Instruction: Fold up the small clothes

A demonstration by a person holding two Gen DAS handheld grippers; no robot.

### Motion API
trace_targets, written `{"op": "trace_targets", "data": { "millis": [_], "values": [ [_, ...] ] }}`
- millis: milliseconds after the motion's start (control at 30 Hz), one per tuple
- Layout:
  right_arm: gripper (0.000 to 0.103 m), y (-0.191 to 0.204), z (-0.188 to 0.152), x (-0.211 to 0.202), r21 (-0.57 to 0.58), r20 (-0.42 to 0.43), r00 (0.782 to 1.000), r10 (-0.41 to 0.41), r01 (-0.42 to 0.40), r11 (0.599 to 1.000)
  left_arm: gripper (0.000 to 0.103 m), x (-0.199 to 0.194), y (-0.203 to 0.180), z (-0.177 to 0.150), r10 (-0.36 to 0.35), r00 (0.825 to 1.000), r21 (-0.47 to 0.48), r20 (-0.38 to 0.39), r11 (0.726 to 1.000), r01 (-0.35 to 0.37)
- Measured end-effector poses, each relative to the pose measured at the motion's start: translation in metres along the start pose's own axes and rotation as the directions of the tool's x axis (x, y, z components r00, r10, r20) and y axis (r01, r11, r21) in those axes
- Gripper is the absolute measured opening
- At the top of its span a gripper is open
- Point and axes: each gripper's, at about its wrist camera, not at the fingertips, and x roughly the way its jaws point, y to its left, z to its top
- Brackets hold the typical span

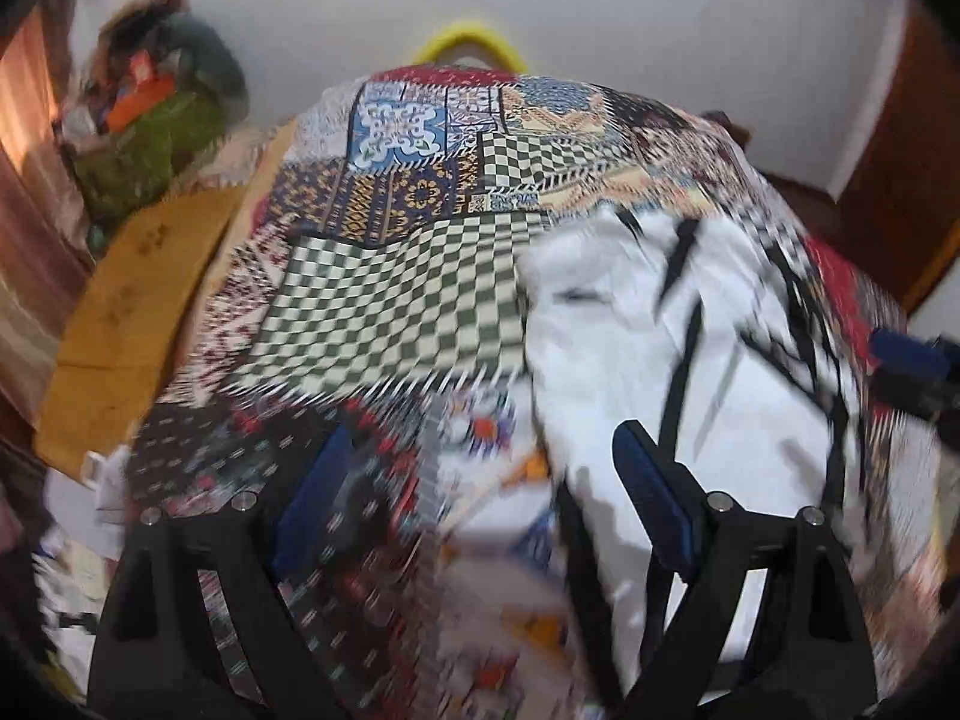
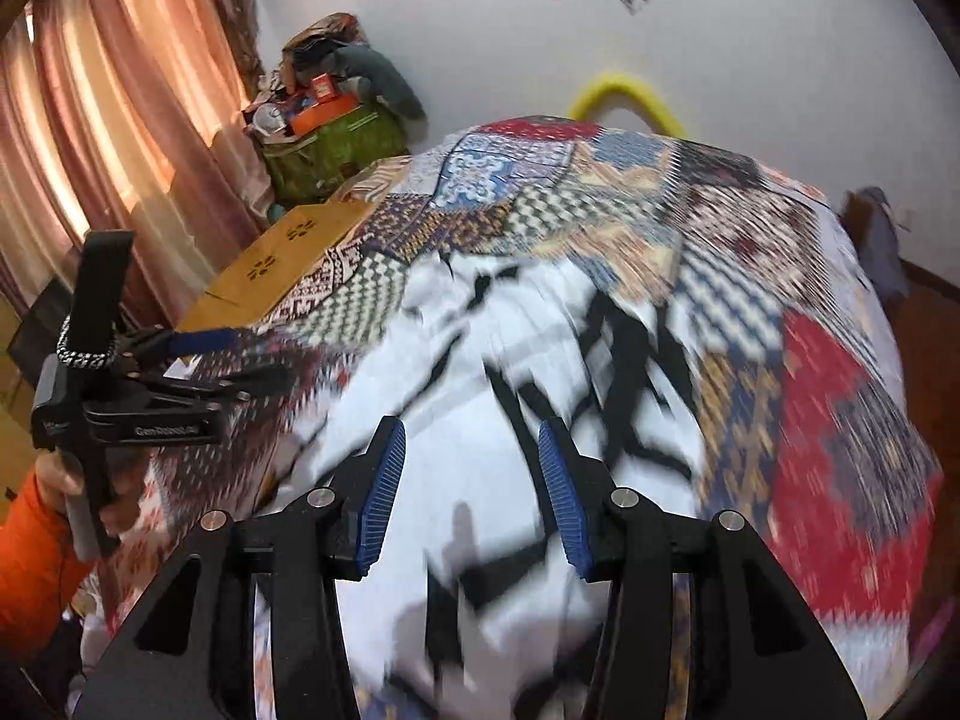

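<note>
A white garment with black markings lies spread on a patchwork bedspread. In the right wrist view the garment fills the middle. My left gripper is open, hovering over the garment's left edge, with nothing between its blue pads. My right gripper is open above the middle of the garment, empty. The left gripper also shows in the right wrist view at the left, held by a hand in an orange sleeve. Both views are blurred by motion.
A yellow-brown board lies at the bed's left side. A green bag piled with items stands by pink curtains. A yellow curved object shows behind the bed against the white wall.
</note>
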Motion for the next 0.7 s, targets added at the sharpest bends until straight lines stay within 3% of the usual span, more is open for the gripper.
{"op": "trace_targets", "data": {
  "millis": [200, 367, 500, 600, 700],
  "values": [
    [0.043, -0.022, 0.053, 0.077, 0.07, -0.072, 0.996, 0.048, -0.043, 0.997, 0.089, 0.069, -0.01, 0.038, -0.036, 0.996, -0.043, -0.08, 0.999, 0.032],
    [0.042, -0.045, 0.054, 0.122, 0.08, -0.182, 0.983, -0.005, 0.02, 0.997, 0.095, 0.113, -0.006, 0.04, 0.01, 0.993, -0.049, -0.12, 0.999, -0.016],
    [0.042, -0.06, 0.045, 0.11, 0.112, -0.153, 0.988, 0.007, 0.01, 0.994, 0.096, 0.108, 0.007, 0.038, 0.078, 0.992, -0.052, -0.1, 0.995, -0.084],
    [0.043, -0.057, 0.041, 0.084, 0.084, -0.122, 0.991, -0.063, 0.073, 0.994, 0.088, 0.094, 0.018, 0.037, 0.091, 0.99, -0.071, -0.105, 0.993, -0.098],
    [0.048, -0.056, 0.033, 0.051, 0.068, -0.075, 0.995, -0.065, 0.07, 0.995, 0.088, 0.073, 0.025, 0.033, 0.039, 0.994, -0.082, -0.099, 0.996, -0.048]
  ]
}}
